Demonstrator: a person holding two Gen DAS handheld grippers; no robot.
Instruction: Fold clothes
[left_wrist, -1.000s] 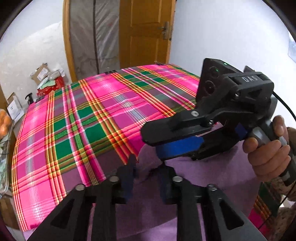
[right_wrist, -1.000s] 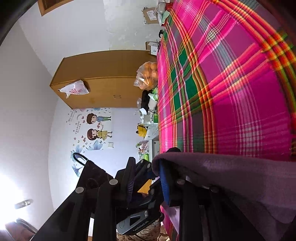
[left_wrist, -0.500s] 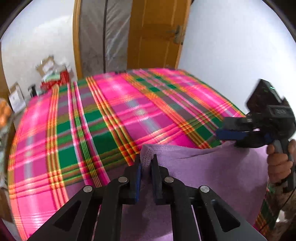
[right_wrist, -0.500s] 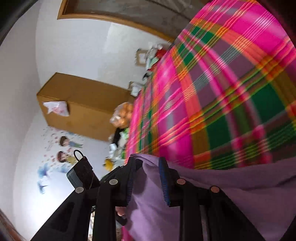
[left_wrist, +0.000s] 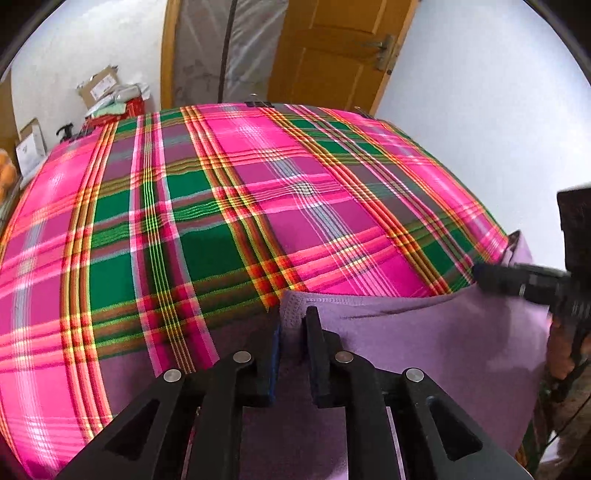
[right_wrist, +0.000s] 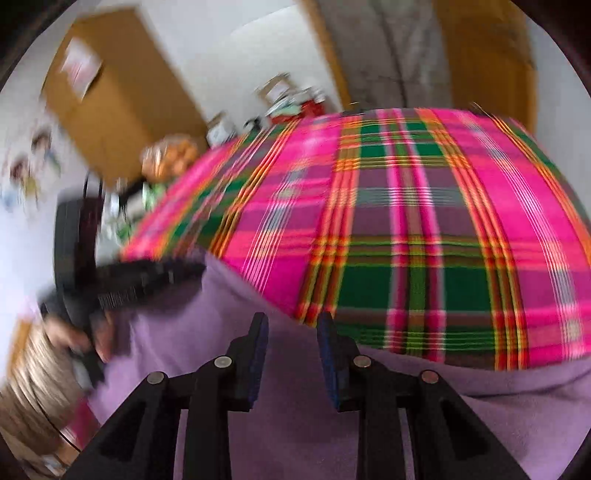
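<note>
A purple garment (left_wrist: 424, 343) hangs over the near edge of a surface covered in pink-and-green plaid cloth (left_wrist: 221, 221). My left gripper (left_wrist: 293, 314) has the garment's hemmed corner between its fingers; the jaws are easing open but the fabric still fills the gap. Far right in the same view, my right gripper (left_wrist: 476, 275) holds up the other end of the top edge, which sags slightly between the two. In the blurred right wrist view, the right gripper (right_wrist: 293, 321) stands with purple garment (right_wrist: 295, 424) bunched between fairly wide jaws, and the left gripper (right_wrist: 199, 266) is at the left.
A wooden door (left_wrist: 332, 55) and plastic sheeting stand behind the plaid cloth (right_wrist: 406, 221). Cardboard boxes (left_wrist: 99, 85) and clutter sit at the far left corner. A wooden cupboard (right_wrist: 110, 92) and a bag of oranges (right_wrist: 170, 155) are at the left. A hand (left_wrist: 557, 354) grips the right tool.
The two grippers have drawn apart and the garment's top edge now stretches between them. The left jaws closed onto the corner. The right gripper rolled from sideways to upright.
</note>
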